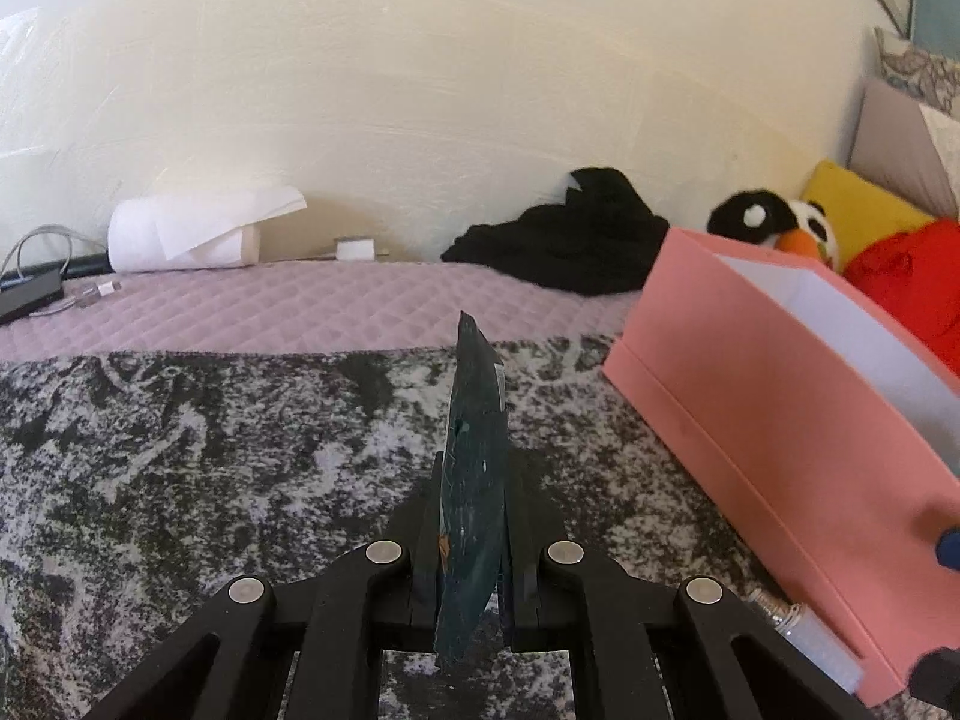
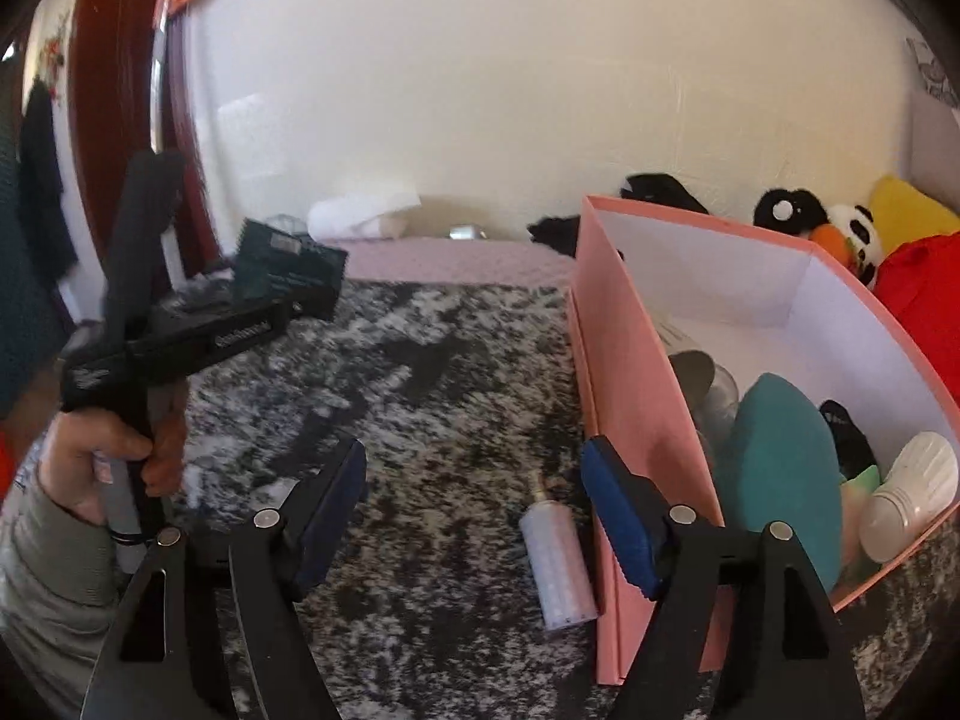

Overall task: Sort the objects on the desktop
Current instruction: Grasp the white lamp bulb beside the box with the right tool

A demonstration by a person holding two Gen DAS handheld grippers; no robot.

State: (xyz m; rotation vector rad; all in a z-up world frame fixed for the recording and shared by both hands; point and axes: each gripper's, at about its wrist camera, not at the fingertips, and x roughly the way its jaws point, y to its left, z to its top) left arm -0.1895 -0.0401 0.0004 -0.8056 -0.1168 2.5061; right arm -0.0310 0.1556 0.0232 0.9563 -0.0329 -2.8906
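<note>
My left gripper (image 1: 474, 498) is shut on a thin dark teal card (image 1: 477, 396), which stands edge-on above a mottled grey blanket (image 1: 210, 450). The right wrist view shows the same gripper (image 2: 297, 306) at the left, held up by a hand (image 2: 102, 450), with the card (image 2: 288, 267) sticking out of it. My right gripper (image 2: 474, 456) is open, its blue pads (image 2: 618, 516) wide apart and holding nothing. Below and between them a small pale lilac bottle (image 2: 555, 564) lies on the blanket against the pink box (image 2: 624, 348). That bottle (image 1: 822, 642) also shows beside the box (image 1: 750, 396).
The open box holds a teal sponge (image 2: 780, 468), a white ribbed item (image 2: 906, 492) and several other small things. Behind it are a black cloth (image 1: 570, 240), a plush toy (image 1: 774, 222) and red fabric (image 1: 912, 282). A paper roll (image 1: 180, 234) and cables (image 1: 36, 276) sit far left by the wall.
</note>
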